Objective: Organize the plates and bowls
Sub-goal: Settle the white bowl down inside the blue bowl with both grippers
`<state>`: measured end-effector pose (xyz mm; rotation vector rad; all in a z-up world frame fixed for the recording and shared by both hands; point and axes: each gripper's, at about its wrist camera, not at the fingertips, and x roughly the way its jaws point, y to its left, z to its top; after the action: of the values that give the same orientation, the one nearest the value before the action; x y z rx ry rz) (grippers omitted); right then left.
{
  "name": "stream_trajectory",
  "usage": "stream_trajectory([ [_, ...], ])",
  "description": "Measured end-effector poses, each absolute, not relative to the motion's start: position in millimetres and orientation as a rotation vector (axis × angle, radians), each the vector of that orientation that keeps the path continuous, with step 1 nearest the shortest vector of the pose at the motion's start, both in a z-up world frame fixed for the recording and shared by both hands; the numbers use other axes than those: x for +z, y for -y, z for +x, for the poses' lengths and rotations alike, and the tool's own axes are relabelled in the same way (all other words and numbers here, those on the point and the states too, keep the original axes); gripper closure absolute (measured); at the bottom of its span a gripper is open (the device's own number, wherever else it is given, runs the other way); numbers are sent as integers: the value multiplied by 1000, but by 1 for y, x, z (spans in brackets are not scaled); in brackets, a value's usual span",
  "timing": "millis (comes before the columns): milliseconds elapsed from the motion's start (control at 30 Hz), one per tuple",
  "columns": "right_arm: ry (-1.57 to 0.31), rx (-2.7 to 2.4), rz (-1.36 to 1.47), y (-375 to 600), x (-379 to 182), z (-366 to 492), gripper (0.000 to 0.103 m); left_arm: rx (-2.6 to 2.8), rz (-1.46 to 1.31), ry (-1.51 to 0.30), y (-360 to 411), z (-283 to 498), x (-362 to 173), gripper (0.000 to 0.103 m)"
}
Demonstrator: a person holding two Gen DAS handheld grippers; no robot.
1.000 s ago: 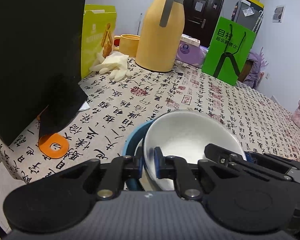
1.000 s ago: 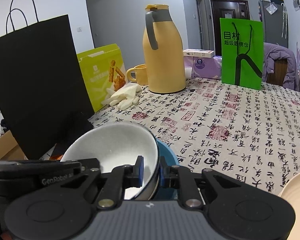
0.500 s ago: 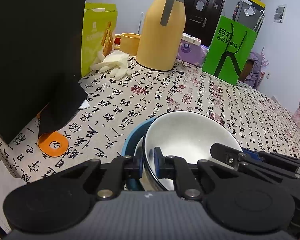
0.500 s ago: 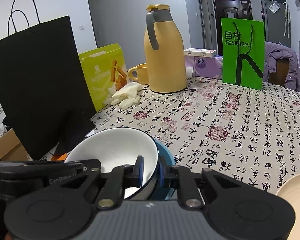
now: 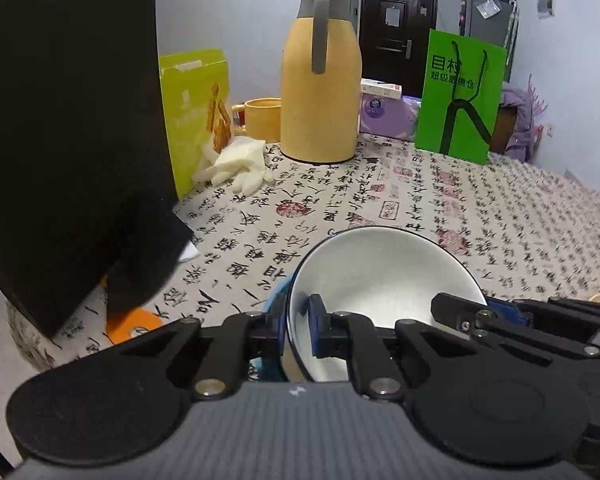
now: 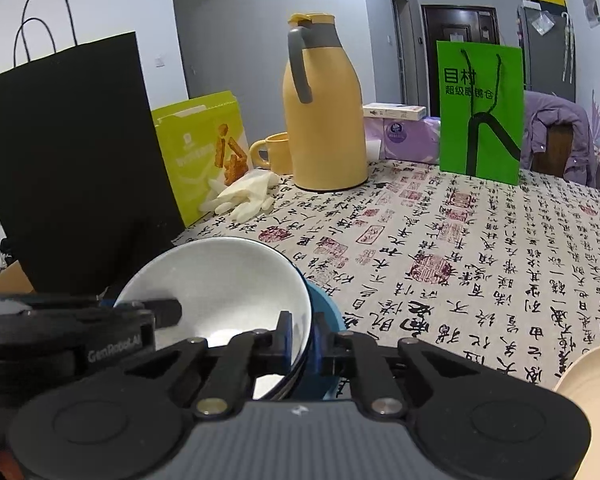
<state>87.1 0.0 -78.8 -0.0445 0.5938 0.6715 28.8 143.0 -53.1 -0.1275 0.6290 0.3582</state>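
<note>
White bowl (image 5: 384,272) nested in a blue bowl (image 6: 324,316), near the tablecloth's (image 5: 480,216) front edge, well short of the yellow thermos jug (image 5: 320,76). Clamped on opposite rims: left gripper (image 5: 298,328) pinched shut on the white bowl's left rim, right gripper (image 6: 302,340) closed on its right rim. Wide bare cloth right of the jug; black paper bag (image 6: 72,160) crowding the left. Counted: two bowls, one cream plate (image 6: 592,376) at the right edge, two grippers, one jug, one mug (image 6: 274,152).
</note>
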Motion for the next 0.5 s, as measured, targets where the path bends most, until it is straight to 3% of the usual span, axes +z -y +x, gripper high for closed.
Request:
stream_trajectory([
  [500,-579,688,4,10,-75,87,97,322,-127,-601,-149,25,-56,91],
])
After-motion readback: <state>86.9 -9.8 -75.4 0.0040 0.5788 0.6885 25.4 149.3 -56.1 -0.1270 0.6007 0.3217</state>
